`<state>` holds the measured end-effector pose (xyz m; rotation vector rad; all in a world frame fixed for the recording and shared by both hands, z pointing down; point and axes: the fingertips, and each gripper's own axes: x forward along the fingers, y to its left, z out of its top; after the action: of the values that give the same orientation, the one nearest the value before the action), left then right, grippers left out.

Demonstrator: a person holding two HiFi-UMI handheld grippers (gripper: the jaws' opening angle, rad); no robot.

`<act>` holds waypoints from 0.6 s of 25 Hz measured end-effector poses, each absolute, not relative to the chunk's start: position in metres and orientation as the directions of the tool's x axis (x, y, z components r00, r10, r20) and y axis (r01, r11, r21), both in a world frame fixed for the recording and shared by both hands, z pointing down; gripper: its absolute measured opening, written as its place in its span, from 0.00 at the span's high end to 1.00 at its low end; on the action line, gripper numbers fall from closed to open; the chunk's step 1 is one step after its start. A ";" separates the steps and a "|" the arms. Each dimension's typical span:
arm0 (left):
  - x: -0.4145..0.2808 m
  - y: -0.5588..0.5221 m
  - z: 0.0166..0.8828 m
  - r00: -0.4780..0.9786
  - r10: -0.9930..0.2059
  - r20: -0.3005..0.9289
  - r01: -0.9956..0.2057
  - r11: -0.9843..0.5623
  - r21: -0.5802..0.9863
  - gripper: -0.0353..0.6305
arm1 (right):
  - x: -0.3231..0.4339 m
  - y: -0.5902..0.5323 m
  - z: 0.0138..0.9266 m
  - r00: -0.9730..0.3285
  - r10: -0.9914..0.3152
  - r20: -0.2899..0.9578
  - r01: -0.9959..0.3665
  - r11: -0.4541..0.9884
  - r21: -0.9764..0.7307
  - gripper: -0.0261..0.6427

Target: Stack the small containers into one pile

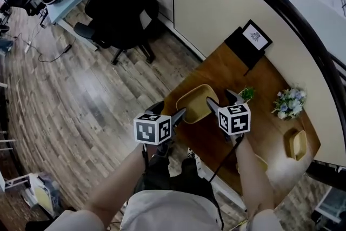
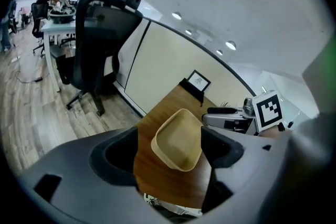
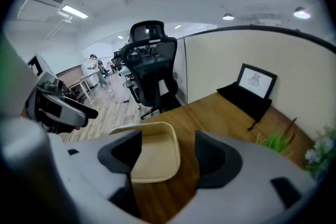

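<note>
Underfoot, floor (image 1: 70, 100): wood planks, filling the left half of my head view.
Partition (image 1: 216, 13): cream panel with a dark top rail, running along the desk's far side.
Desk (image 1: 227, 70): brown wood, set against the partition; I look steeply down on it.
Chair (image 1: 121, 2): black office chair on the floor, near the partition's end.
Big tray (image 1: 195, 104): tan, rounded-square, open side up, on the desk at its near left corner, directly ahead of both my grippers.
Left gripper (image 2: 169, 148): jaws wide apart, holding nothing. In its own view the big tray shows in the gap, lying on the desk beyond, and neither pad touches it. In the head view it hangs just beside the tray's near left corner.
Right gripper (image 3: 163, 152): jaws apart, nothing clamped. Its view shows the big tray's right rim in the gap, with the left jaw overlapping the tray in the picture. I can't tell whether that tip touches the rim.
Frame (image 1: 255, 36): white picture in a black frame, standing by the partition at the desk's far end.
Flowers (image 1: 289, 103): pale bunch on the desk's right side, near the partition.
Small tray (image 1: 297, 144): tan, alone at the desk's right end, well apart from the big tray and not yet stacked.
Plant (image 1: 247, 93): green sprig just beyond my right gripper.
</note>
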<state>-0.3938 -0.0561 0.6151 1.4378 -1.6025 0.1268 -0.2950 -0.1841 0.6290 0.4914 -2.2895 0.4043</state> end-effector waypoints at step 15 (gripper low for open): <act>-0.366 -0.067 0.691 0.267 -0.651 0.710 -0.762 0.309 0.570 0.74 | -0.290 -0.181 0.693 -0.598 -0.188 0.779 -0.491 0.854 -0.171 0.63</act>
<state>-0.3661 -0.0666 0.6911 1.3928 -1.4340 0.1218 -0.2900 -0.1810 0.6930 0.4899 -2.2074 0.4732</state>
